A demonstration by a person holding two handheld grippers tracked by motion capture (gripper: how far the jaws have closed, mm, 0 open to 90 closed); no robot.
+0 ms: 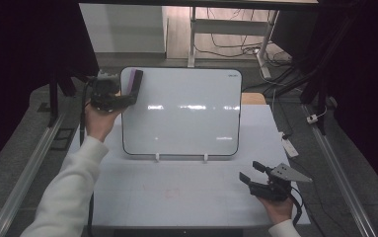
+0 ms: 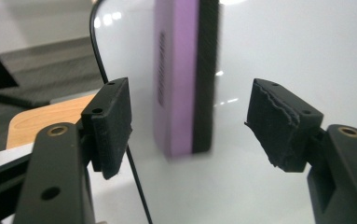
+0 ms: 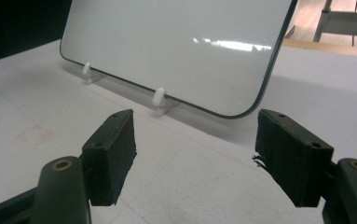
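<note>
Where it sticks to the whiteboard (image 1: 181, 111), the eraser (image 2: 184, 74) looks purple-and-black.

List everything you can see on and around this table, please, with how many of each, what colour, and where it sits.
Whiteboard: one, white with a dark rim, propped up at the middle of the table.
Eraser: one, purple with a black side, at the whiteboard's top left corner.
Stand feet: two, white, under the whiteboard's bottom edge.
Table: one, white.
Wooden board: one, light brown, behind the whiteboard's right edge.
Left gripper: one, black, jaws open either side of the eraser.
Right gripper: one, black, jaws open, above the table's near right.
</note>
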